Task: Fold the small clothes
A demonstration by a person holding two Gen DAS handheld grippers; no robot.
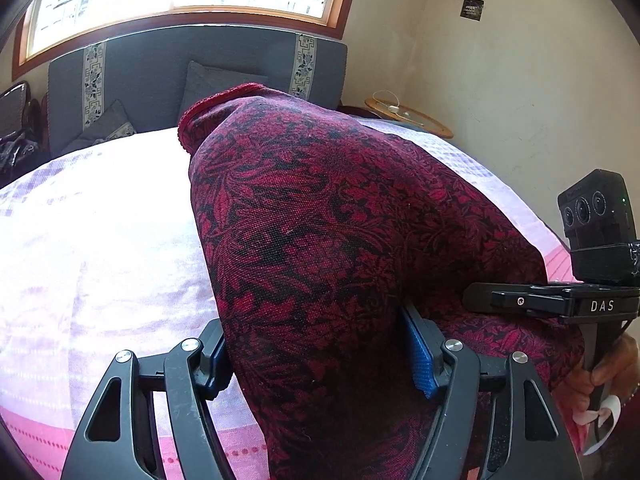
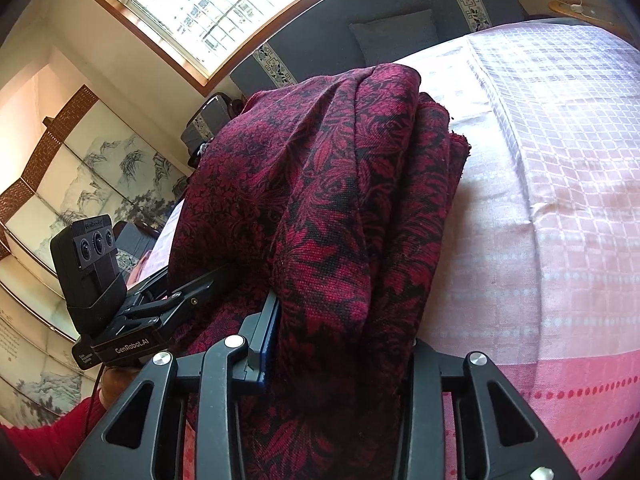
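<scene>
1. A dark red, floral-patterned knitted garment (image 1: 328, 240) is being held over a bed covered with a pale pink checked bedspread (image 1: 100, 240); its far end, edged with a red ribbed hem (image 1: 218, 102), is seen stretching away toward the grey headboard (image 1: 160, 68).
2. The left gripper (image 1: 320, 356) is being kept around a thick bunch of the garment: cloth is filling the gap between the blue-padded fingers (image 1: 422, 360), so the jaws are judged to be clamped on it while standing fairly wide.
3. The right gripper (image 2: 340, 356) is likewise being kept closed on a gathered, several-layered bundle of the same garment (image 2: 340, 208), with a narrower gap.
4. The two grippers are being held just beside each other at the near end, each visible in the other's view.
5. The garment's long axis is lying straight away from both pairs of tongs, toward the headboard; neither hand is clearly the nearer to the far hem.
6. The next fold is judged to depend on that axis: the near end would be carried forward over the far end, or laid down flat.
</scene>
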